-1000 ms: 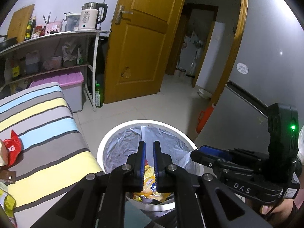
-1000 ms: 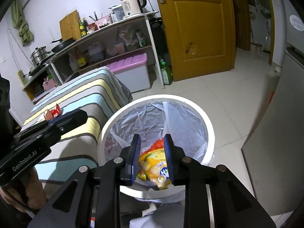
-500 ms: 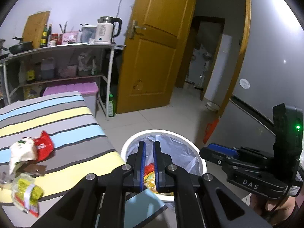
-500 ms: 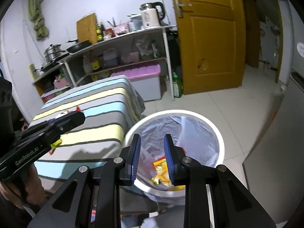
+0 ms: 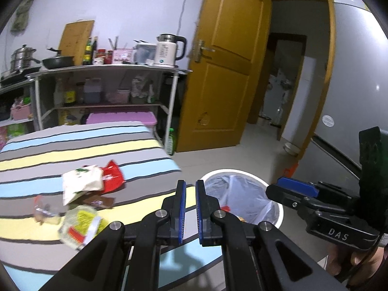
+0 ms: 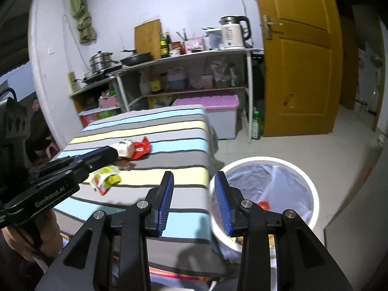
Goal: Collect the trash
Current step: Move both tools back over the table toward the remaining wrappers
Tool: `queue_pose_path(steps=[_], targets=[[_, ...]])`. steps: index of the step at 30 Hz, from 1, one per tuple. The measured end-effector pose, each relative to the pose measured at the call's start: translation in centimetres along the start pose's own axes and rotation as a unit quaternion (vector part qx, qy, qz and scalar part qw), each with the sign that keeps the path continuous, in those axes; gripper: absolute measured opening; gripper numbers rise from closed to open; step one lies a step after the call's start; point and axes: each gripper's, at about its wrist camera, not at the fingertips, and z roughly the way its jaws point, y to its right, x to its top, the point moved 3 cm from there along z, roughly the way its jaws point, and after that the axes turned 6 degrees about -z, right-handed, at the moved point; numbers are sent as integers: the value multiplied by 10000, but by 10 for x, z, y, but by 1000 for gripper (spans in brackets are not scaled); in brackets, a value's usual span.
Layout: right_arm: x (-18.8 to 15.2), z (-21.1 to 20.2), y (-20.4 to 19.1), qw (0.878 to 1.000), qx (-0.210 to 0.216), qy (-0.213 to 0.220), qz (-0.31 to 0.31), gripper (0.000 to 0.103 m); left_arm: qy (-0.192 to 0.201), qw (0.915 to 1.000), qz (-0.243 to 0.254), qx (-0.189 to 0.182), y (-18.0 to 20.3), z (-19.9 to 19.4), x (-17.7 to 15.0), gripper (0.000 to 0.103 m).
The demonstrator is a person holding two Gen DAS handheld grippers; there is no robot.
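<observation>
While both grippers are hanging over the near end of the striped table (image 5: 80,145), the left gripper (image 5: 190,208) is keeping its blue pads nearly pressed together with only a thin slit showing and nothing caught in it, and the right gripper (image 6: 195,201) is holding its pads spread, its jaws having just been opening, with nothing between them. Trash is lying in a loose cluster toward the table's left edge: a white packet (image 5: 81,185) is overlapping a red wrapper (image 5: 112,175), a brown wrapper (image 5: 100,201) is sitting just beside them, and a yellow-green packet (image 5: 81,225) is lying nearer the table's near edge, with a small blurred scrap (image 5: 44,209) to its left that is too smeared to make out. A white trash bin (image 6: 308,184), lined with a clear bag, is standing on the floor just off the table's right edge, and some orange and red wrappers are showing at its bottom. A person's hand (image 6: 29,237) is gripping the left tool's handle at the lower left of the right wrist view.
</observation>
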Motion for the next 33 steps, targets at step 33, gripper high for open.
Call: queue_pose_path(steps=[33], targets=[[3, 50, -89, 9926, 1038, -267, -573, 43, 289, 9906, -484, 1247, -117, -72, -22, 27]])
